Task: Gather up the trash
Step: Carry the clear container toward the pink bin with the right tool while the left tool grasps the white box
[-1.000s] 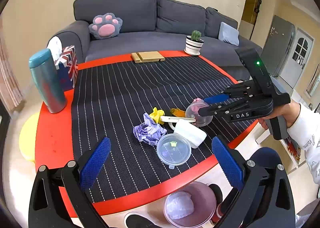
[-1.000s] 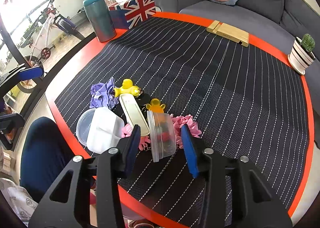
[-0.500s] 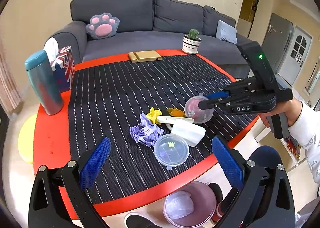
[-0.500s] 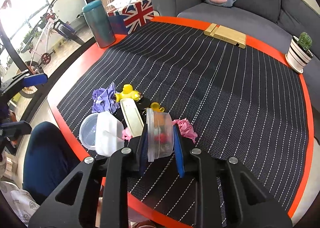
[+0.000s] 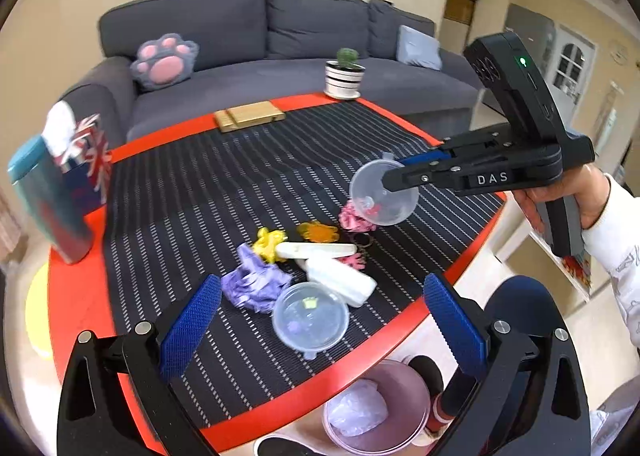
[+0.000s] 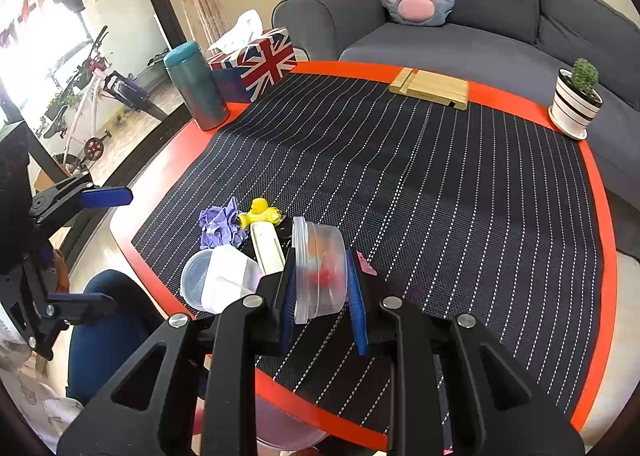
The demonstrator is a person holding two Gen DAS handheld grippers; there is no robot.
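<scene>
a person's right gripper (image 6: 320,292) is clamped on a clear plastic cup (image 6: 320,268), blue pads pressing its two sides, the cup tipped on its side and held just above the striped mat (image 6: 440,196) of a round red table (image 6: 600,216). bits of red and pink show inside the cup. gripping it across the body, and not by the rim, seems meant to keep the flimsy plastic from slipping free on the way to the bin.

the left gripper (image 5: 320,320) hangs with its jaws spread wide and nothing between them, over the table's near edge, above a clear lid (image 5: 310,320), a white container (image 5: 344,284) and a wad of purple paper (image 5: 252,284).

the rest of the litter, a yellow scrap (image 5: 270,244), an orange one (image 5: 318,232) and pink paper (image 5: 352,218), sits bunched close to that edge. just below it, on the floor beside the person's knee (image 5: 516,308), a pink bin (image 5: 400,408) stands open with crumpled wrap already inside. the way from cup to bin looks short and unblocked; the far half of the table is bare but for a potted cactus (image 5: 344,74) and a wooden stand (image 5: 248,116).
</scene>
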